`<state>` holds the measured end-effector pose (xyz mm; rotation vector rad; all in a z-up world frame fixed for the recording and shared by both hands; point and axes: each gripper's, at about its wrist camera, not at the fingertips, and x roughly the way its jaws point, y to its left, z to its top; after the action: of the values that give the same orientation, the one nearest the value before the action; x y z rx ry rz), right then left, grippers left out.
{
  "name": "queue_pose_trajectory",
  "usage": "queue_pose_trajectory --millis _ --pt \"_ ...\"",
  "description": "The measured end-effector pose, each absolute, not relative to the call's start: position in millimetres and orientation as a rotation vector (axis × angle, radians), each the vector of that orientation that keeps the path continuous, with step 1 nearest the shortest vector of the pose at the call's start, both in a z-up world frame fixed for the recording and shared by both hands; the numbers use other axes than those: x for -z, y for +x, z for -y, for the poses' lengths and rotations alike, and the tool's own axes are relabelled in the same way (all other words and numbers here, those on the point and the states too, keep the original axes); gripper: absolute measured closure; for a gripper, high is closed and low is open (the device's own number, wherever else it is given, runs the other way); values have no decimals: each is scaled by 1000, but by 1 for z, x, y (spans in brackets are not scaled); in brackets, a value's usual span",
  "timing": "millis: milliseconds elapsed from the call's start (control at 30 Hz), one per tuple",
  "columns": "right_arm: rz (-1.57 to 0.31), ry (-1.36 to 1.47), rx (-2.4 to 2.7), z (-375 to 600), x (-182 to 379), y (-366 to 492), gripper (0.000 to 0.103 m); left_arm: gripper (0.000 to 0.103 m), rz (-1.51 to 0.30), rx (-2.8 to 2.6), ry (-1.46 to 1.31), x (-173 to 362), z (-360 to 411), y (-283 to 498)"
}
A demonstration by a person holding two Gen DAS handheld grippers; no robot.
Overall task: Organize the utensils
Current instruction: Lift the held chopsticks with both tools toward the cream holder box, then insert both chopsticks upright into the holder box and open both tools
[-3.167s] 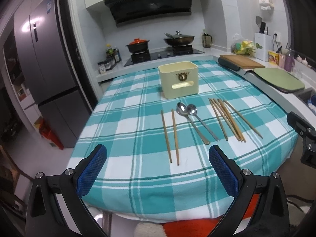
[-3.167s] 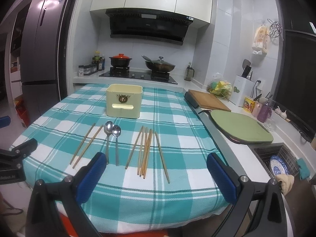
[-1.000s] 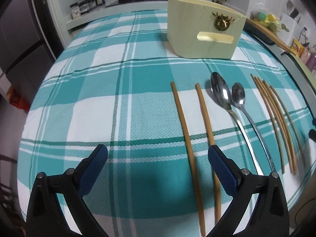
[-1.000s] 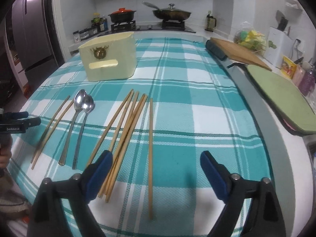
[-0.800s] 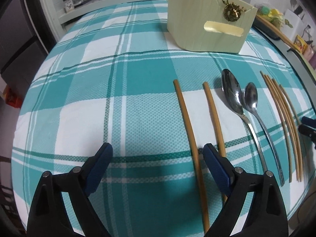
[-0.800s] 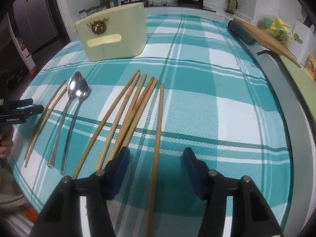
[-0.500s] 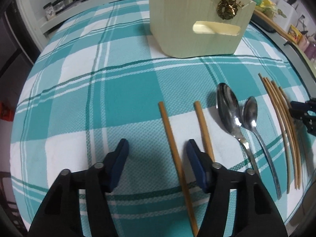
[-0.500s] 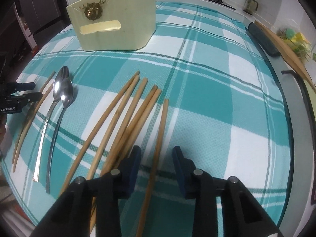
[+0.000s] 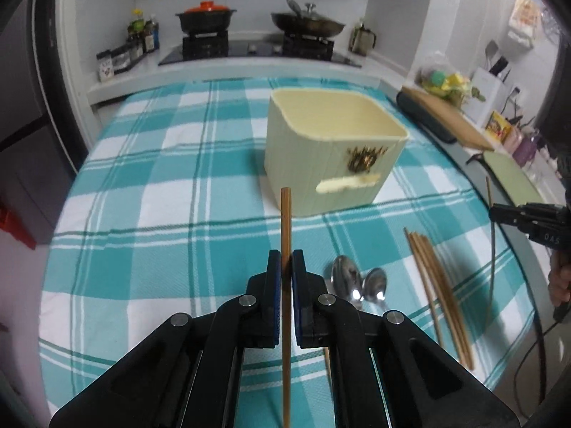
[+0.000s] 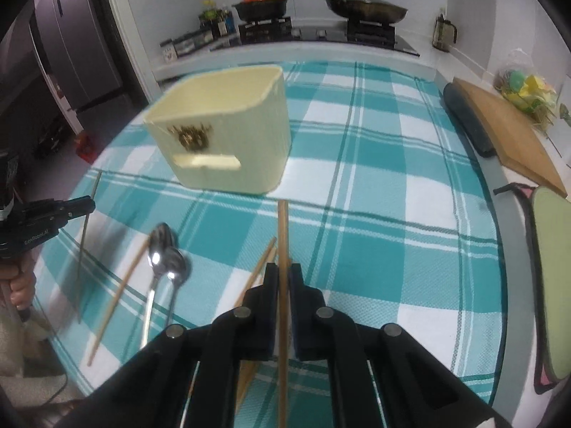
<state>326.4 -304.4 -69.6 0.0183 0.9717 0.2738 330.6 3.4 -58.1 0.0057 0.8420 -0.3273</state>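
My left gripper [image 9: 285,255] is shut on a single wooden chopstick [image 9: 285,214], held up off the cloth and pointing toward the cream utensil holder [image 9: 332,149]. My right gripper [image 10: 282,267] is shut on another chopstick [image 10: 282,228], also lifted, in front of the holder [image 10: 228,132]. Two metal spoons [image 9: 357,285] lie on the checked tablecloth [image 9: 160,214]. Right of them lies a bundle of chopsticks [image 9: 439,285]. One loose chopstick [image 10: 117,296] lies left of the spoons [image 10: 166,260]. Each view shows the other gripper at its edge with a thin stick in it.
A wooden cutting board [image 10: 514,139] and a green mat [image 10: 553,278] sit on the counter right of the table. A stove with a red-lidded pot [image 9: 207,18] and a pan [image 9: 307,21] is behind. A fridge [image 10: 71,35] stands at the left.
Both grippers have gone from wide open to shut, each on one chopstick. Both have risen from the cloth with their sticks, and the holder's open top now shows.
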Motion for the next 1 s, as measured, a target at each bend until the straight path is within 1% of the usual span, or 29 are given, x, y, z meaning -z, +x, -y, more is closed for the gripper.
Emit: queue_pose_trajectory --millis 200,367,567,667,733,833,900,1000 --pt "-831 49 -312 296 5 300 97 99 -706 368 -57 -1 -19 310" --pt "-679 59 -312 284 -36 294 97 99 -618 398 -116 -42 -24 318" --pt "-477 85 -319 261 -88 341 97 99 -472 405 -131 -110 -7 364" --pt "-378 89 -330 246 -112 379 97 99 -400 375 -122 -131 4 393" --pt "-334 95 -332 238 -121 404 97 99 -388 364 -120 -134 13 415" --pt "-282 84 -329 230 -120 434 97 99 -410 347 -117 -122 26 448" --pt "-278 88 -333 227 -109 453 97 99 -441 332 -111 -105 34 467" --pt "-319 100 -338 226 -83 475 97 99 -508 324 -109 -75 43 490"
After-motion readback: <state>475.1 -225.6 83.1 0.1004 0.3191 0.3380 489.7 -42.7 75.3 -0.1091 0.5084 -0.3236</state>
